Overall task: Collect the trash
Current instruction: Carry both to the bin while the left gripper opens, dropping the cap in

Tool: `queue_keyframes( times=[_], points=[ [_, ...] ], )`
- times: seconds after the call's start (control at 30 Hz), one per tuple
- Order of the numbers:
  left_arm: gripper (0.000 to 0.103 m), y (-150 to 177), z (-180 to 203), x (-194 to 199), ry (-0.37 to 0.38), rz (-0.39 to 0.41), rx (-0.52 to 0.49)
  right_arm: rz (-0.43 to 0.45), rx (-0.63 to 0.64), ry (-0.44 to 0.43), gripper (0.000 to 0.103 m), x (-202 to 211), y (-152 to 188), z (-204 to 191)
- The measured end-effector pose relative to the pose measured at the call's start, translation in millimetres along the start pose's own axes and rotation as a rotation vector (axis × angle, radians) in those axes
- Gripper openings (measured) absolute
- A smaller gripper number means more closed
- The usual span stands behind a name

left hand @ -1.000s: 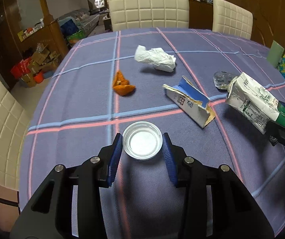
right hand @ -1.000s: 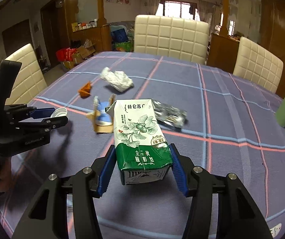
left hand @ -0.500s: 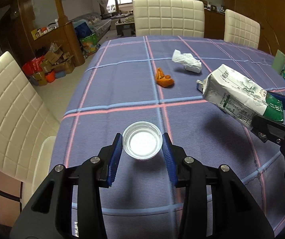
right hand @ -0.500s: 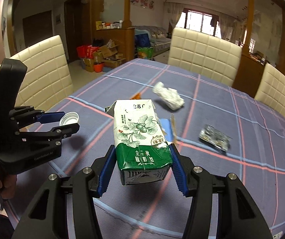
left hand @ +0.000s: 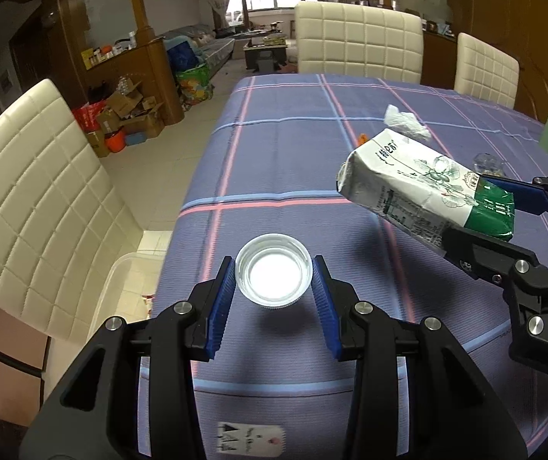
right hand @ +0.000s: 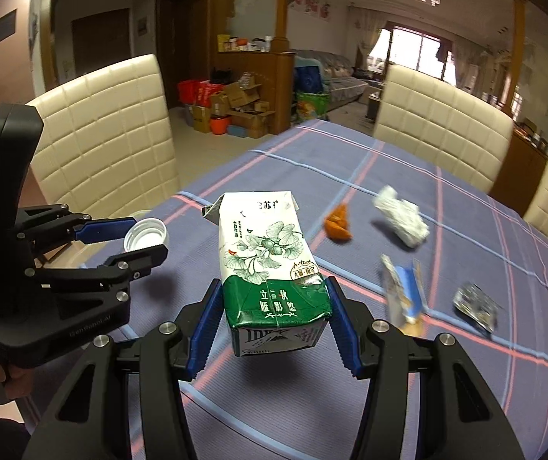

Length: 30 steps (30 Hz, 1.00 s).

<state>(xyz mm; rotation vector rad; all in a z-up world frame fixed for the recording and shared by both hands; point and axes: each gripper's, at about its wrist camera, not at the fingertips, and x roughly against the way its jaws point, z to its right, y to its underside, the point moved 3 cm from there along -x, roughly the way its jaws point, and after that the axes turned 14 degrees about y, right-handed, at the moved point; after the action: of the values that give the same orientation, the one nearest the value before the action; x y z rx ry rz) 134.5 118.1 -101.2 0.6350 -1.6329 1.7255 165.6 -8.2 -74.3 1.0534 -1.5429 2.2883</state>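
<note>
Left gripper point(left hand: 273, 281) clamped on white bottle cap point(left hand: 272, 275) | right gripper point(right hand: 273, 306) clamped on milk carton point(right hand: 266, 264) | change: both have swung left toward the surface point(left hand: 293, 153) edge, clear bin point(left hand: 128, 280) now visible below | meaning: drop seems next | orange peel point(right hand: 337, 224), crumpled tissue point(right hand: 402, 218), torn blue box point(right hand: 404, 295), blister pack point(right hand: 475, 304) remain far right.

cap point(left hand: 272, 281) in left tongs point(left hand: 272, 283) | carton point(right hand: 270, 268) in right tongs point(right hand: 272, 320) | tissue point(right hand: 401, 221) behind on table point(right hand: 465, 237)
</note>
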Motion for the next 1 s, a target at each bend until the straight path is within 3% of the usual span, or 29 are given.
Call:
queue_keyframes(
  times=[0.6, 1.0],
  points=[
    [0.042, 26, -87, 33, -0.119, 0.034, 0.123, 0.049, 0.163, -0.107, 0.052, -8, -38, -107],
    [0.042, 33, -146, 39, -0.210, 0.041, 0.194, 0.063, 0.197, -0.119, 0.052, -23, -56, -139]
  ],
)
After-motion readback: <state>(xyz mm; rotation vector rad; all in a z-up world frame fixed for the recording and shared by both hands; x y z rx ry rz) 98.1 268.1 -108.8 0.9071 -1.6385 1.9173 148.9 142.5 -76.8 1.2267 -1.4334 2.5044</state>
